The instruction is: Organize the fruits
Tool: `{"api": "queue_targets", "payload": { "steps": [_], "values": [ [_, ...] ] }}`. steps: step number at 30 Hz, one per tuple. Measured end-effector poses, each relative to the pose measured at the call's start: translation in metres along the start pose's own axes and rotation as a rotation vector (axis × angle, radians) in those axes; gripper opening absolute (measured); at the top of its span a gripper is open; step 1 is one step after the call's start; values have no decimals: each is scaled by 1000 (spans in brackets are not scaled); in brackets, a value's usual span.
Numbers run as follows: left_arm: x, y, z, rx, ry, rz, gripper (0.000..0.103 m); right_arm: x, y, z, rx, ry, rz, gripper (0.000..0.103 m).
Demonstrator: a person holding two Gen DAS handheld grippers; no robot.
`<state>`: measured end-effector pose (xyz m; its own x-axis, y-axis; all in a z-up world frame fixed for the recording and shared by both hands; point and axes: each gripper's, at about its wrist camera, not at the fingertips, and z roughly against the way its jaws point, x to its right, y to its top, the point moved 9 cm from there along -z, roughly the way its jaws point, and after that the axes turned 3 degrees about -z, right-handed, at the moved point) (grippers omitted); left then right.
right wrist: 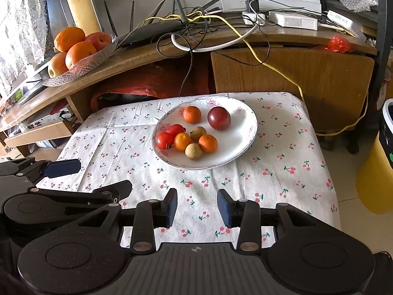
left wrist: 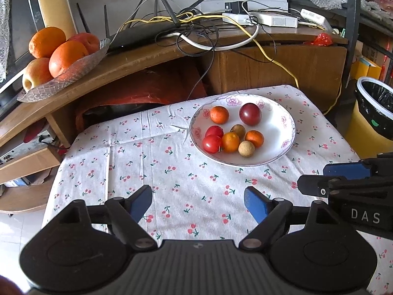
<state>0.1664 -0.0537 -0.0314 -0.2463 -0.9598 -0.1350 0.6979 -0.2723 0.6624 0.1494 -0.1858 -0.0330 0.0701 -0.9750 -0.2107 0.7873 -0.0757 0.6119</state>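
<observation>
A white flowered plate (left wrist: 277,127) (right wrist: 243,132) sits on the cherry-print tablecloth (left wrist: 172,172) (right wrist: 270,172). It holds a dark plum (left wrist: 250,114) (right wrist: 218,118), two red tomatoes (left wrist: 212,143) (right wrist: 165,140), three small oranges (left wrist: 230,142) (right wrist: 183,141), a kiwi (left wrist: 238,130) (right wrist: 198,133) and a tan longan (left wrist: 246,148) (right wrist: 193,151). My left gripper (left wrist: 197,201) (right wrist: 73,177) hovers open over the cloth, short of the plate. My right gripper (right wrist: 197,205) (left wrist: 319,177) is open too, empty, beside the left one.
A glass dish (left wrist: 73,73) (right wrist: 86,66) with large oranges and apples stands on the wooden desk (left wrist: 147,56) (right wrist: 294,36) behind, among a router and tangled cables. A yellow bin (left wrist: 375,118) (right wrist: 378,167) with a black liner stands right of the table.
</observation>
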Motion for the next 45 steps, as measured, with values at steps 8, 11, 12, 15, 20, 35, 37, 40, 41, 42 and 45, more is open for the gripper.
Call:
{"api": "queue_targets", "payload": {
  "steps": [8,11,12,15,20,35,37,40,41,42,45],
  "values": [
    [0,-14,13,-7,-19,38,92,-5,-12,13,-2,13,-11,34],
    [0,-19,18,-4,-11,39,93,-7,-17,17,-3,13,-13,34],
    [0,-21,20,-4,-11,42,93,-8,-19,19,-4,15,-15,34],
    [-1,-26,25,-4,-15,59,93,-9,-23,23,-3,20,-24,34],
    [-3,-33,34,2,-9,69,94,-14,-31,31,-3,28,-27,34],
    [-6,-56,63,12,1,97,96,-25,-60,50,-16,26,-34,35],
    [-6,-60,67,12,10,93,96,-27,-64,52,-18,25,-34,35],
    [-5,-65,71,12,13,91,96,-29,-69,56,-17,24,-31,35],
    [-5,-66,73,11,13,92,96,-30,-70,57,-17,24,-30,35],
    [-5,-67,74,12,13,92,96,-30,-72,58,-16,24,-29,35],
    [-4,-70,78,14,17,90,96,-31,-75,61,-15,25,-31,35]
  ]
}}
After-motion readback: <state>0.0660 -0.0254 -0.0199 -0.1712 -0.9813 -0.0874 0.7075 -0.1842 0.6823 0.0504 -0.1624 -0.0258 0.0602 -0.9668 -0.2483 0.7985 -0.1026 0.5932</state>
